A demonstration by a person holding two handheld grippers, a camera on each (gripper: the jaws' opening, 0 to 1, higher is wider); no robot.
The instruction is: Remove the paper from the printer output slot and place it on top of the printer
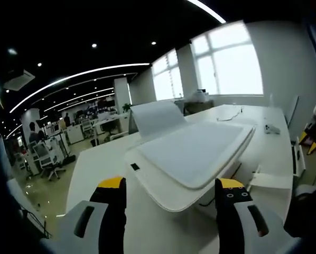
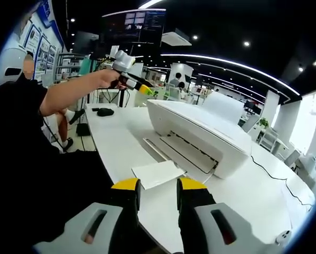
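A white table (image 2: pixel 121 148) carries the printer (image 2: pixel 200 135). In the right gripper view, a black mouse (image 2: pixel 104 111) lies on the table well behind the printer, and a black cable (image 2: pixel 277 177) runs from the printer's far side across the table toward a small white object (image 2: pixel 284 236) at the edge. The person's arm (image 2: pixel 68 95) reaches in from the left, holding the left gripper (image 2: pixel 142 89) up near the printer's back corner. Nothing lies between the right gripper (image 2: pixel 159 185) and the paper (image 2: pixel 157 173).

The paper lies flat at the end of the printer's output tray (image 2: pixel 171 151), in front of the slot, its near edge just ahead of the right gripper's yellow tips. It looks roughly rectangular, with its long axis running across the tray, parallel to the printer's front. The printer's long axis runs away from the camera and to the right, and its rear paper support (image 2: pixel 224 106) stands up at the far end.

In the left gripper view, the printer (image 1: pixel 192 153) is seen from above, its flat lid (image 1: pixel 195 148) just beyond the left gripper (image 1: pixel 171 186); the rear support (image 1: pixel 158 117) rises at its far side. A cable (image 1: pixel 232 114) and a small white item (image 1: pixel 271 128) lie on the table (image 1: pixel 105 164) beyond, under the windows (image 1: pixel 232 61). Office chairs (image 1: pixel 47 159) stand on the floor at left.

The left gripper is spread wide and holds nothing. The right gripper is partly spread, with a narrow gap, and holds nothing.
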